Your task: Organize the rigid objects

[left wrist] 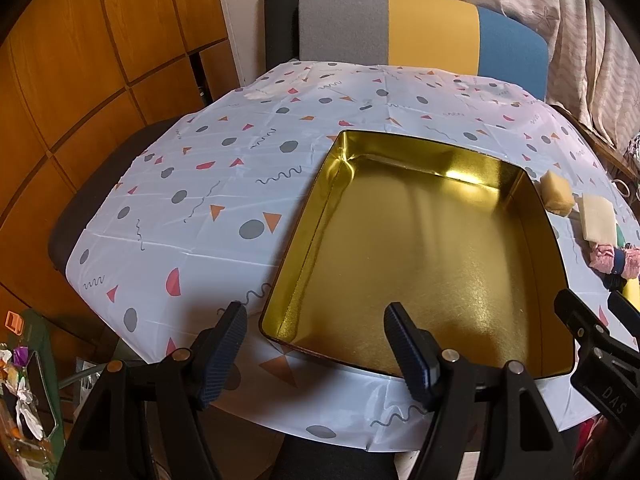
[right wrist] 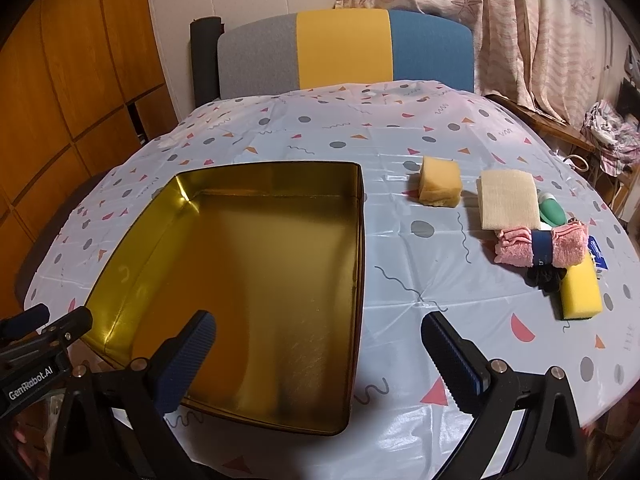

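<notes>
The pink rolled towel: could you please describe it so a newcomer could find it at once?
Start at the gold tin on the patterned tablecloth, then look right to the cluster of small items. The pink rolled towel lies between the cream cloth and yellow sponge; only it wears a dark blue band.

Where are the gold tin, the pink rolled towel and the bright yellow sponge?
gold tin (right wrist: 256, 280): right wrist view, on its bare inner floor.
pink rolled towel (right wrist: 570, 246): right wrist view, on the pink part right of its blue band.
bright yellow sponge (right wrist: 582, 294): right wrist view, on its top face.
</notes>
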The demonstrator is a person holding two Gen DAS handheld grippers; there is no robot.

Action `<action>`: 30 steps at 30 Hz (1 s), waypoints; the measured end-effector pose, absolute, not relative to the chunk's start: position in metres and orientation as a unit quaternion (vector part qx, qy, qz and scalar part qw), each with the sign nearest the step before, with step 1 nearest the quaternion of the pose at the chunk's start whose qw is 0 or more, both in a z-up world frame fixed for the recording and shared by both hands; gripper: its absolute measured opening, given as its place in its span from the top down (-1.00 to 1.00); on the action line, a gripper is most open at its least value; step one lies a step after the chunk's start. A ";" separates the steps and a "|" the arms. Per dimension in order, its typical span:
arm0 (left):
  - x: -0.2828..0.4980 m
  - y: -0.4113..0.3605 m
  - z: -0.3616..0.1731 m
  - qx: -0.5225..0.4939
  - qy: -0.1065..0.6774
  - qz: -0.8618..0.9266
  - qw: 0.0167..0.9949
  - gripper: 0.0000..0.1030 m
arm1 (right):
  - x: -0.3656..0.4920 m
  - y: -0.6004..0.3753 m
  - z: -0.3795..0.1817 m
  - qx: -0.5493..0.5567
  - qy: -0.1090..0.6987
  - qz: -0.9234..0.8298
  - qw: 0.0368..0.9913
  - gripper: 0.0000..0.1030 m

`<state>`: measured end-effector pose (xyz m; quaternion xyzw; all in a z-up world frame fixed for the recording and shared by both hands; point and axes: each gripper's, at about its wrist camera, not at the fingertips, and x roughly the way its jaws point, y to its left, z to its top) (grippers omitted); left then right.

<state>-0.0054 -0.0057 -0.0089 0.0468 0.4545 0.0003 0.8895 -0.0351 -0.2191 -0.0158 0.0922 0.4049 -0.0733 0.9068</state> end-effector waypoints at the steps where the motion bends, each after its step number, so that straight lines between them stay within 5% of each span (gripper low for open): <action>1: -0.006 -0.006 -0.009 0.047 0.454 0.000 0.890 -0.40 | -0.035 -0.219 -0.016 0.093 0.405 -0.073 0.906 -1.00; 30: -0.010 -0.014 -0.007 0.056 0.453 -0.001 0.890 -0.40 | -0.042 -0.227 -0.015 0.106 0.400 -0.077 0.907 -1.00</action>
